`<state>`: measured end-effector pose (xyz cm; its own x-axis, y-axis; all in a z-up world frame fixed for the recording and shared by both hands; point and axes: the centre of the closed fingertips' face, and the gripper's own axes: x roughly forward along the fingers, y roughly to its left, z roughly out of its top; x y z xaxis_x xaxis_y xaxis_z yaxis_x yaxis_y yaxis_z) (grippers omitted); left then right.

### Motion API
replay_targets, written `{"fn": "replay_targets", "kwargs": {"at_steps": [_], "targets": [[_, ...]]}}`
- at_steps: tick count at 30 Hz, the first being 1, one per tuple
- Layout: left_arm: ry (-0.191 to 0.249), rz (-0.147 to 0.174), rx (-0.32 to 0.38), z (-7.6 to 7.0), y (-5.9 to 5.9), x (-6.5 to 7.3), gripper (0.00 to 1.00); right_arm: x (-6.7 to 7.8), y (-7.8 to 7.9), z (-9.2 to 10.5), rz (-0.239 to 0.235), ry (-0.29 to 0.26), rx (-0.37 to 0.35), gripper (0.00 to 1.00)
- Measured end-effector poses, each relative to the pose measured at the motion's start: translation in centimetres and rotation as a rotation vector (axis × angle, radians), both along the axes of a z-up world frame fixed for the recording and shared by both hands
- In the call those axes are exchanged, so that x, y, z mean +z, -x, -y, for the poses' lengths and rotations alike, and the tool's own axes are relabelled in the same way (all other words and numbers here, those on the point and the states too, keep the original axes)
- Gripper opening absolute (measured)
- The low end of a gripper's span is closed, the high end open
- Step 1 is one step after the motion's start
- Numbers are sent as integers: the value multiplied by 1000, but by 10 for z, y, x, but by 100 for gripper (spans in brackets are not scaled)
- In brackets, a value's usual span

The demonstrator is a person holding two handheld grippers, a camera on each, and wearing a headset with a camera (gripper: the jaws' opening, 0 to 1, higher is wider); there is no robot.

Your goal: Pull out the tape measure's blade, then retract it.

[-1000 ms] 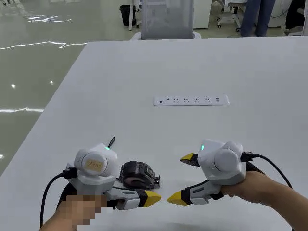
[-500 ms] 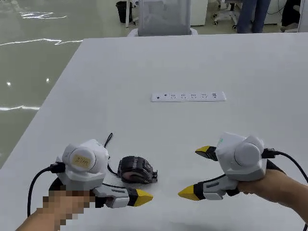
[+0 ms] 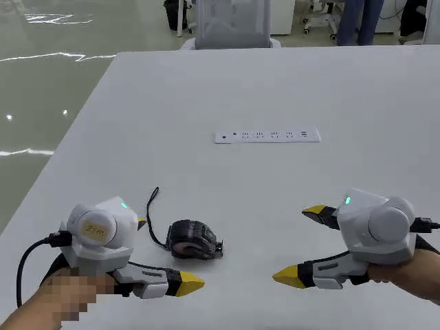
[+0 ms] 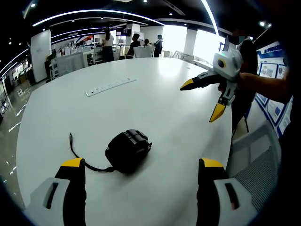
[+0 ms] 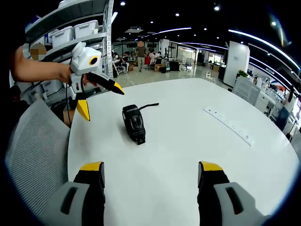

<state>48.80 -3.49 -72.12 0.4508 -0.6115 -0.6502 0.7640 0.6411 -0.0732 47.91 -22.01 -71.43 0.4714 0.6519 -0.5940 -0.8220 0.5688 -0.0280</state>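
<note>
The black tape measure (image 3: pixel 192 239) lies on the white table (image 3: pixel 275 185), its blade wound in and a black wrist strap (image 3: pixel 150 213) trailing to the left. My left gripper (image 3: pixel 165 252) hovers open just left of it, with nothing between the yellow tips. In the left gripper view the tape measure (image 4: pixel 127 149) sits just ahead of the gripper (image 4: pixel 142 163), a little left of centre. My right gripper (image 3: pixel 300 243) is open and apart, well to the right. The right gripper view has the tape measure (image 5: pixel 134 121) farther ahead of the gripper (image 5: pixel 150 165).
A white power strip (image 3: pixel 267 135) lies across the middle of the table, beyond the tape measure. A grey mesh chair (image 3: pixel 230 24) stands at the far edge. The table's left edge (image 3: pixel 62 158) drops to a glossy floor. People and shelving stand in the background.
Both grippers have drawn apart, the left one to the left and the right one to the right. The tape measure lies where it was. Both stay open.
</note>
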Motion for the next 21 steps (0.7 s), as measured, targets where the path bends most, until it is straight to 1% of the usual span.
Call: {"fn": "replay_targets", "kwargs": {"at_steps": [2, 5, 8, 11, 14, 18, 21], "targets": [[5, 13, -6, -1, 2, 4, 99, 2, 4, 4, -2, -5, -12, 84], [18, 19, -10, -3, 4, 8, 99, 2, 10, 10, 0, 0, -20, 85], [22, 23, -20, -4, 7, 11, 99, 2, 15, 17, 0, 3, -36, 86], [28, 38, -28, -7, 9, 14, 99, 4, 20, 21, 1, -7, -43, 86], [31, 44, -25, -11, 10, 15, 99, 5, 22, 26, 6, -6, -52, 86], [35, 42, -15, -14, 13, 14, 99, 6, 24, 31, 6, -17, -71, 87], [49, 41, -3, -16, 16, 15, 99, 7, 27, 36, 11, -17, -88, 87]]}}
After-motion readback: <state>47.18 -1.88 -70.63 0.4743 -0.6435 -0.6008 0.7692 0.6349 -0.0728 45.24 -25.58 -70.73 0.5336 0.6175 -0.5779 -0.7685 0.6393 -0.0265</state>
